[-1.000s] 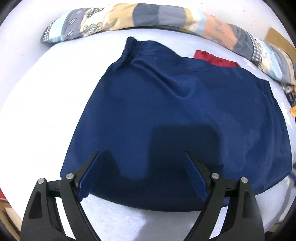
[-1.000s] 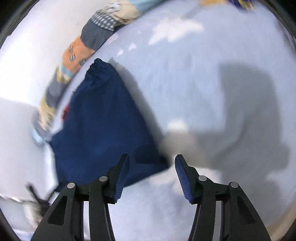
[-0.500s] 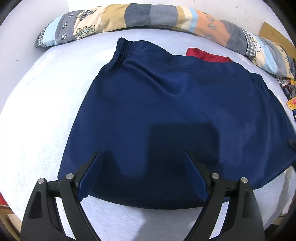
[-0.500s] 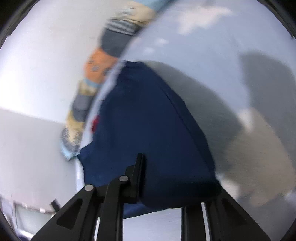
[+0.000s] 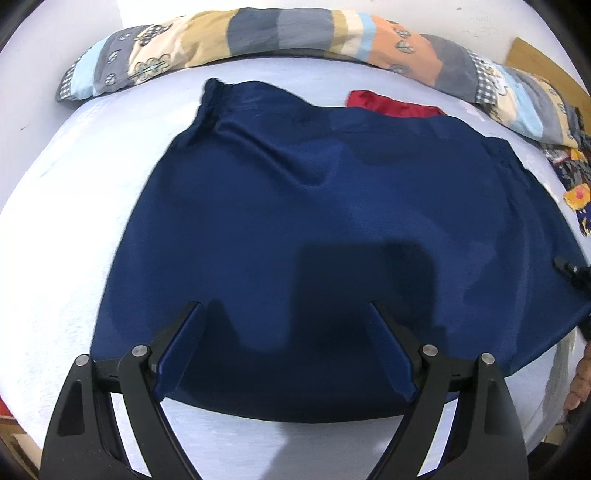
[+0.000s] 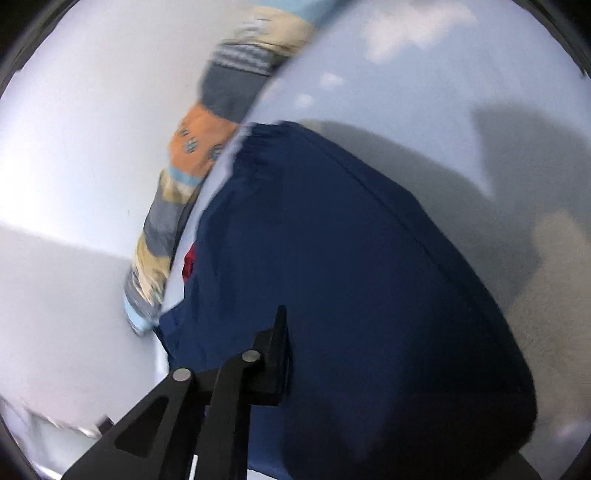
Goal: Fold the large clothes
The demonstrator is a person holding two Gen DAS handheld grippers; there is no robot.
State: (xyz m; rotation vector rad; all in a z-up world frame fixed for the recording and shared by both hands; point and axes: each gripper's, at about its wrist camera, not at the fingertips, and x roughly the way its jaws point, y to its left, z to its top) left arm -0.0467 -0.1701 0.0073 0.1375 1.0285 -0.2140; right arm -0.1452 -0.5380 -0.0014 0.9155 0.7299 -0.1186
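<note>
While the blue cloth (image 5: 332,236) is spread flat on the white bed (image 5: 55,221), the left claw (image 5: 286,354) is held wide open just above the near edge, and nothing is gripped in it. The cloth is seen lying across the middle of the bed, with a striped pillow (image 5: 258,33) along the far side and a red cloth (image 5: 391,105) partly tucked under the far edge. At the right side of the cloth, the right claw (image 6: 291,365) is seen with the corner draped over it. Only one finger (image 6: 275,354) is shown there, and the other is hidden by the cloth, so it cannot be told for sure if the claw is closed, though the corner seems to be pinched and lifted. No fold is seen yet, and a few soft wrinkles are left near the far edge. The task is judged to be just starting. The right side is likely to be brought over first, and the other folds are left to be done.
</note>
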